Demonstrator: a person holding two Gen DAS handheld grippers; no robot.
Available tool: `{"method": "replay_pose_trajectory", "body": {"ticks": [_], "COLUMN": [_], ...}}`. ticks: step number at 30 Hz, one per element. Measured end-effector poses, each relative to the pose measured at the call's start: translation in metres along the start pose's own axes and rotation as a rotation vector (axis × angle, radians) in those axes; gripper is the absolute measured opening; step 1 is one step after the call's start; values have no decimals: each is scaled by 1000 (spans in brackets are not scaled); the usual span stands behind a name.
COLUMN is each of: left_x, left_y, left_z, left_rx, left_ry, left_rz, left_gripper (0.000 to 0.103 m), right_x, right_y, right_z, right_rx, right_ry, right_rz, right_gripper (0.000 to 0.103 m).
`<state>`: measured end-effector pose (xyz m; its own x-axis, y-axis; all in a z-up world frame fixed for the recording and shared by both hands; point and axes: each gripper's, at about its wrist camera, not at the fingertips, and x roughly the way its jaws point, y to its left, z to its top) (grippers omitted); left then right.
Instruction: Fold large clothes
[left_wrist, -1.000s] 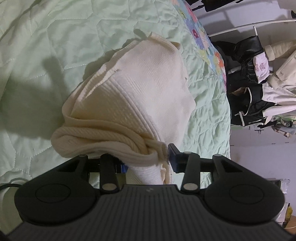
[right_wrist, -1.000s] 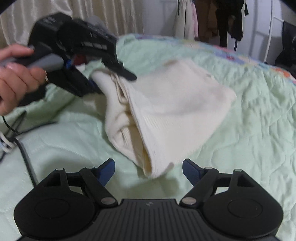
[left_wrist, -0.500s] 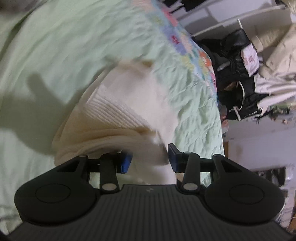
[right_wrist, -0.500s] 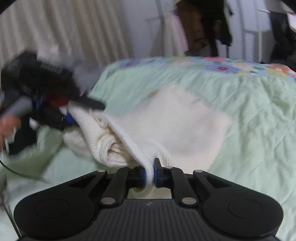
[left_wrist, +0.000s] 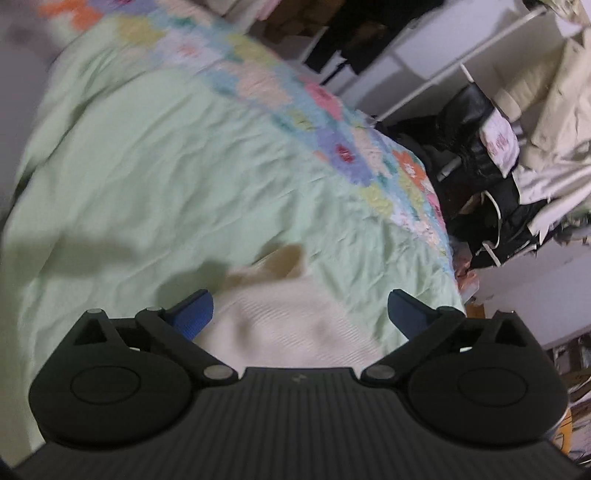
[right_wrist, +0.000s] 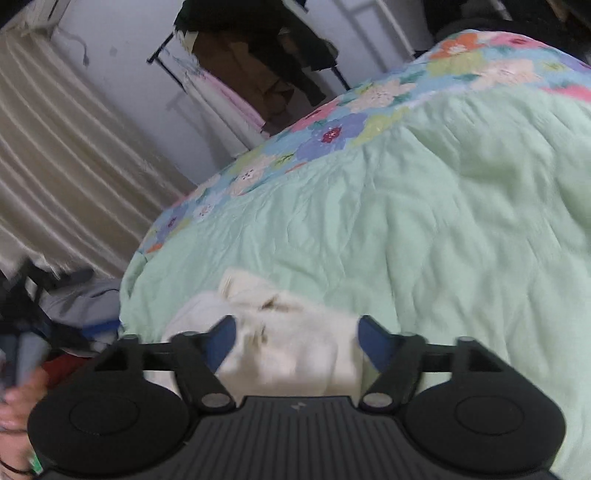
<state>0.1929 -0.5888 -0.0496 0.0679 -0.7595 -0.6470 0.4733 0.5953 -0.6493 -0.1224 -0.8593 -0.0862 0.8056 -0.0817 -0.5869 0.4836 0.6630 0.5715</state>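
— Where's the sweater from where you stand?

— The cream knit sweater (left_wrist: 295, 325) lies bunched on the bed, on the pale green quilt (left_wrist: 166, 177), near its edge. There is one garment and one quilt, the quilt with a flowered border (right_wrist: 332, 129) along its far side.

— And the claws?

— There are two, both tilted down over the sweater. The left claw (left_wrist: 299, 308) has its jaws opening, spread very wide; the knit shows between the blue pads (left_wrist: 194, 310) but neither pad presses on it. The right claw (right_wrist: 295, 338) is opening as well, with cloth between its fingers, and I see no pinch there either.

— Any hands?

— One, partly. A hand (right_wrist: 18, 410) sits at the lower left corner of the right wrist view, cut off by the frame, so I can't say what it grips.

— What can't you make out?

— Both views are smeared with motion. The claw bodies hide the sweater's near part, so its fold is hard to read. A brownish patch (left_wrist: 286, 258) at its far end could be shadow or lining. Beyond the bed there are dark clothes on a rack (left_wrist: 476, 147) and a ribbed curtain (right_wrist: 66, 147).
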Motion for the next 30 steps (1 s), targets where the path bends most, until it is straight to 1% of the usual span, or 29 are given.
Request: {"method": "replay_pose_trajectory", "body": {"ticks": [1, 2, 3, 5, 6, 7, 8, 9, 10, 11, 13, 14, 15, 16, 17, 18, 19, 20, 21, 23, 24, 25, 27, 29, 30], "left_x": [2, 6, 11, 24, 27, 28, 27, 26, 24, 23, 17, 14, 14, 16, 18, 22, 29, 42, 48, 71, 80, 85, 89, 88, 88], "left_y": [8, 20, 24, 28, 28, 28, 30, 32, 35, 37, 38, 38, 37, 34, 32, 31, 28, 25, 25, 26, 27, 27, 26, 26, 28], "left_z": [-5, -13, -17, -24, -26, -28, -29, -29, -28, -27, -22, -20, -19, -20, -22, -23, -26, -30, -32, -36, -38, -40, -44, -43, -43], "left_rx": [-4, -7, 4, 59, 108, 152, 184, 205, 209, 213, 208, 201, 199, 207, 215, 223, 238, 252, 251, 218, 204, 198, 192, 178, 167], "left_ry": [-5, -13, -5, 43, 60, 60, 52, 46, 41, 38, 22, 4, -3, 4, 14, 27, 55, 93, 109, 155, 174, 168, 145, 141, 139], "left_rz": [-8, -25, -42, -67, -72, -80, -86, -90, -92, -98, -148, -181, -203, -209, -206, -193, -170, -143, -133, -115, -108, -108, -113, -122, -131], "left_gripper": [103, 103, 103, 103, 103, 103, 103, 103, 103, 103, 103, 103, 103, 103, 103, 103, 103, 103, 103, 103, 103, 103, 103, 103, 101], "right_x": [-2, 1, 7, 20, 27, 39, 44, 46, 52, 53, 45, 44, 42, 46, 53, 57, 59, 58, 55, 40, 35, 28, 15, 10, 11], "right_y": [1, 2, 3, 5, 7, 10, 10, 11, 11, 13, 15, 15, 13, 11, 6, 0, -5, -8, -9, -13, -14, -16, -19, -22, -24], "right_z": [-11, -21, -27, -36, -37, -35, -33, -30, -20, -10, 5, 7, 10, 12, 11, 8, 5, 2, -1, -13, -19, -26, -40, -57, -63], "right_rx": [-11, -32, -57, -104, -125, -160, -168, -169, -159, -137, -88, -78, -57, -47, -30, 8, 44, 68, 83, 139, 150, 167, 201, 244, 259], "right_ry": [-1, 11, 30, 64, 65, 56, 46, 47, 46, 29, -58, -72, -98, -95, -65, -37, -17, -13, -15, -29, -35, -40, -43, -9, 3], "right_rz": [8, 4, -14, -49, -60, -68, -50, -31, 3, 14, 0, -3, -11, -24, -47, -72, -88, -87, -88, -91, -79, -50, 14, 94, 112], "right_gripper": [83, 89, 90, 90, 86, 81, 51, 10, 9, 9, 9, 9, 10, 11, 21, 34, 40, 51, 62, 70, 74, 75, 86, 88, 88]}}
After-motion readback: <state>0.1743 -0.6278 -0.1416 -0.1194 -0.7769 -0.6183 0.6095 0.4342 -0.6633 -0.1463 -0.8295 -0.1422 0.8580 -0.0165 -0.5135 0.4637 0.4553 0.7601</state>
